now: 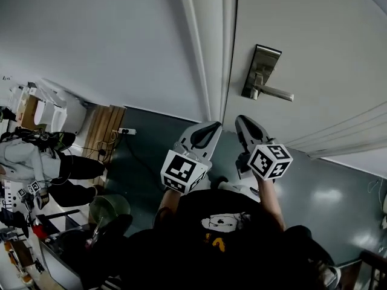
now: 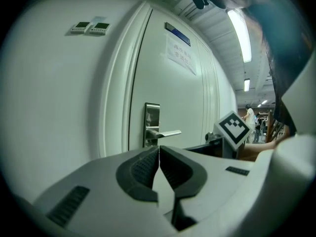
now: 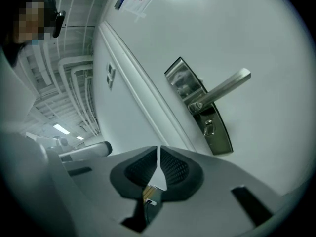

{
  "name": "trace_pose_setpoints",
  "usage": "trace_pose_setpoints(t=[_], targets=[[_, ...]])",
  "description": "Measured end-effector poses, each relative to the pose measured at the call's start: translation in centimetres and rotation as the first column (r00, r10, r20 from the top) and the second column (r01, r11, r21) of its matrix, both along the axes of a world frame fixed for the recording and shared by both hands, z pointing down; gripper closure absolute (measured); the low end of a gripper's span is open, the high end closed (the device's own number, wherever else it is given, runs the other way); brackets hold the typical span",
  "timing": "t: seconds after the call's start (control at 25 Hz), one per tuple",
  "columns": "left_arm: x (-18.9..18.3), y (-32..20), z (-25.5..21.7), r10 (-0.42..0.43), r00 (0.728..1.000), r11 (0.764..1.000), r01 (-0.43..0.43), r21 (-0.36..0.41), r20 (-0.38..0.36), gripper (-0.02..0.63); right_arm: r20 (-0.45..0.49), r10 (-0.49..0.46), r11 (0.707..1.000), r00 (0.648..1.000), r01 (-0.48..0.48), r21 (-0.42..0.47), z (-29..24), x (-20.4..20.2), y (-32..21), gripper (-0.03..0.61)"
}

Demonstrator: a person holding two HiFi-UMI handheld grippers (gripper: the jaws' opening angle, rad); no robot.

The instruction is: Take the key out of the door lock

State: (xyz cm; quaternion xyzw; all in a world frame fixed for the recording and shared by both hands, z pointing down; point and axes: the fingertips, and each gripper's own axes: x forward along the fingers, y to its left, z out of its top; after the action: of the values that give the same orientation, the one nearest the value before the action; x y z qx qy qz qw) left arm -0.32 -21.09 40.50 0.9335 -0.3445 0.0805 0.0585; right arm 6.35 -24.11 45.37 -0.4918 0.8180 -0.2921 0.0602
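A white door point(image 1: 314, 35) carries a steel lock plate point(image 1: 261, 71) with a lever handle point(image 1: 275, 92). In the right gripper view a small silver key point(image 3: 209, 128) sticks out of the plate point(image 3: 197, 105) just below the handle point(image 3: 224, 88). My right gripper point(image 3: 158, 151) is shut and empty, some way short of the key, low in front of the door point(image 1: 243, 121). My left gripper point(image 1: 211, 127) hangs beside it, also shut with nothing between its jaws point(image 2: 159, 151). From the left gripper view I see the plate point(image 2: 152, 125) and handle point(image 2: 167, 133) ahead; the key does not show there.
The door frame point(image 1: 208, 47) runs left of the lock. A paper notice point(image 2: 180, 53) hangs on the door, and wall controls point(image 2: 91, 27) sit left of the frame. At the far left are a seated person point(image 1: 36, 156), a power strip point(image 1: 127, 131) and a green bin point(image 1: 109, 207).
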Motion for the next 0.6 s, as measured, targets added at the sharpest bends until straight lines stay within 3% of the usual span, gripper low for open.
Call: trace_pose_setpoints(t=[0.4,0.52,0.6], targets=[[-1.2,-2.6,0.7,0.109,0.994,0.994,-0.109,-0.001,-0.012,0.604,0.023,0.223,0.973,0.974,-0.221,-0.062,2.6,3.7,-2.6,0.566],[-1.1,-3.0,0.7,0.147,0.989,0.989,-0.147,-0.004,-0.017,0.604,0.061,0.251,0.966,0.966,-0.246,-0.074,2.7,4.6,-3.3,0.480],[-1.0,-3.2,0.6,0.169,0.985,0.986,-0.169,-0.002,-0.021,0.604,0.109,0.272,0.961,0.956,-0.263,-0.087,2.9,5.2,-3.8,0.471]])
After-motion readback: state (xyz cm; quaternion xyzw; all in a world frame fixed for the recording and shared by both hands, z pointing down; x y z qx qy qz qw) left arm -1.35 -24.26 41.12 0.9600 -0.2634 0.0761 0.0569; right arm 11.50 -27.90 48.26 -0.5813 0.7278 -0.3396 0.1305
